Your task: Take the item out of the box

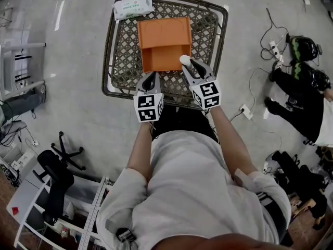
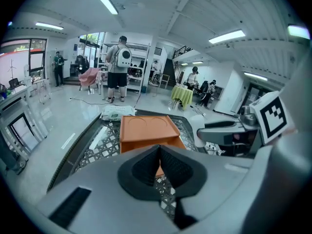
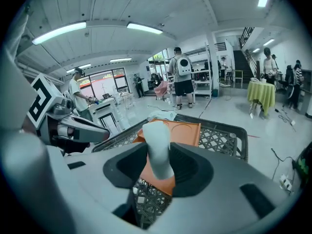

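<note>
An orange box (image 1: 165,40) lies open on a dark lattice-topped table (image 1: 213,30); its raised lid shows two round dents (image 2: 146,126). My right gripper (image 1: 186,64) hangs over the box's near right corner, shut on a white rounded item (image 1: 184,60). In the right gripper view the item (image 3: 157,147) stands upright between the pads, above the box (image 3: 187,130). My left gripper (image 1: 151,77) hovers over the table at the box's near left corner. Its jaws meet at the tips with nothing between them (image 2: 160,152). The left gripper view shows the right gripper (image 2: 229,130) and the white item (image 2: 199,129).
A pack of wet wipes (image 1: 133,6) lies on the table's far left corner. Cables and a power strip (image 1: 273,51) and dark bags (image 1: 304,48) lie on the floor to the right. An office chair (image 1: 57,171) stands at the lower left. People (image 2: 118,67) stand far off.
</note>
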Demonstrator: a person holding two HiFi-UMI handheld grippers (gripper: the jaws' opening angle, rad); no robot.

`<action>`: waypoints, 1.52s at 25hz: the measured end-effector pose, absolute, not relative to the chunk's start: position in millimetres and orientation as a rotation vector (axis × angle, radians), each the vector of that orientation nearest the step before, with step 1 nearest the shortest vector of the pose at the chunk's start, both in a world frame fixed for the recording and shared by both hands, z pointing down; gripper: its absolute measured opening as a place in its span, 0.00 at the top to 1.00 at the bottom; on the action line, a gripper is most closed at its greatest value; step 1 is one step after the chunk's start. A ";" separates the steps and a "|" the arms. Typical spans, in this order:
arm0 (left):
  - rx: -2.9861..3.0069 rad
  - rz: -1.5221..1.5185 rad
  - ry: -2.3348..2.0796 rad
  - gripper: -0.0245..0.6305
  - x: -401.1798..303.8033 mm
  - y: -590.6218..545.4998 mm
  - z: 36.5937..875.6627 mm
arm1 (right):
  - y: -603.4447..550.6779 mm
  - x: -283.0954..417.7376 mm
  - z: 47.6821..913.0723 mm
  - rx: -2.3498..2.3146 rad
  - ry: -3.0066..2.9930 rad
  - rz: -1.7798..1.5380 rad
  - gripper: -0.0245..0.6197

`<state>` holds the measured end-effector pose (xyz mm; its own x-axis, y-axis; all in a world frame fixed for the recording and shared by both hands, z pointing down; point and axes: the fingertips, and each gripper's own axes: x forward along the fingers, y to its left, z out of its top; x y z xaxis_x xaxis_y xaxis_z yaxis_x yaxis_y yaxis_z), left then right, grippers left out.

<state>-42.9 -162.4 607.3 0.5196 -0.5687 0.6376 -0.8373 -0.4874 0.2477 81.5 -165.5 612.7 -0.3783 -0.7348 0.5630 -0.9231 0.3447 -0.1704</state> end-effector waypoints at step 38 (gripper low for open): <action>2.498 0.244 -1.518 0.95 9.1 -52.1 401.1 | -52.5 122.0 365.3 1.626 -2.660 0.078 0.76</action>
